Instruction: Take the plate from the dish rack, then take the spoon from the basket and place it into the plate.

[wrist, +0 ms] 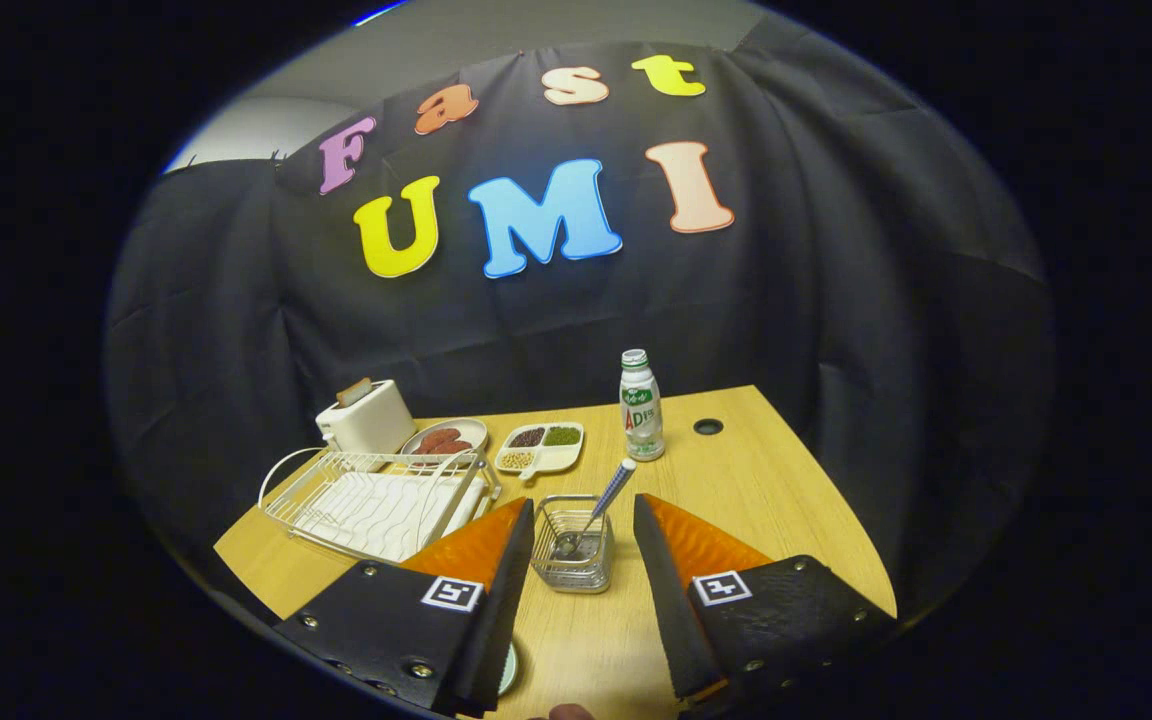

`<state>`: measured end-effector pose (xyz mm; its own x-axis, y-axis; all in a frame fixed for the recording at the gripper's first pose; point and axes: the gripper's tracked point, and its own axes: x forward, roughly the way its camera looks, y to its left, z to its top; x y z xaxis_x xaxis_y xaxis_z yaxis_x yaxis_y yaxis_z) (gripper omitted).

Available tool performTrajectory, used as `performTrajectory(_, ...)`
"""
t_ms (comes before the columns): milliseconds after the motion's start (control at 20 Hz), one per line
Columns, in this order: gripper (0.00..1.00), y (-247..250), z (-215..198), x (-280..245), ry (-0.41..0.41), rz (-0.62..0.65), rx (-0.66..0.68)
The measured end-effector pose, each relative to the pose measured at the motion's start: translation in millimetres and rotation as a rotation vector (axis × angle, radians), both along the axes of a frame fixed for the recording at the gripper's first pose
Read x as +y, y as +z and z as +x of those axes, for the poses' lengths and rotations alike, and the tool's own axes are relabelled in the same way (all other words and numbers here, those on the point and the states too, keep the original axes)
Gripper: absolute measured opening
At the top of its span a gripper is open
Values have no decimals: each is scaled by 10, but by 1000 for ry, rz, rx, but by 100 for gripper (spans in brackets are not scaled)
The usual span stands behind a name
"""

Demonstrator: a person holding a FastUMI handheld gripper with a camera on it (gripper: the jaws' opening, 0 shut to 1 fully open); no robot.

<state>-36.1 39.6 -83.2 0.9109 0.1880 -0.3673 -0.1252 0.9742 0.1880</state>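
Your gripper is held above the tabletop, tilted downward and pointing forward, with its jaws spread wide apart. Both fingers are free, pressing on nothing, and the gap between the tips is open. Each finger carries a square marker tag near its base, behind the tips.

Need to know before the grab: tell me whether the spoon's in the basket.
In: the spoon stands tilted inside the basket, between the open gripper's fingers.
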Motion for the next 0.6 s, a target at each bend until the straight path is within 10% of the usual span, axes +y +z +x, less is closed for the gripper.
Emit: performTrajectory(600,62,-39,632,-131,-18,-201,-174)
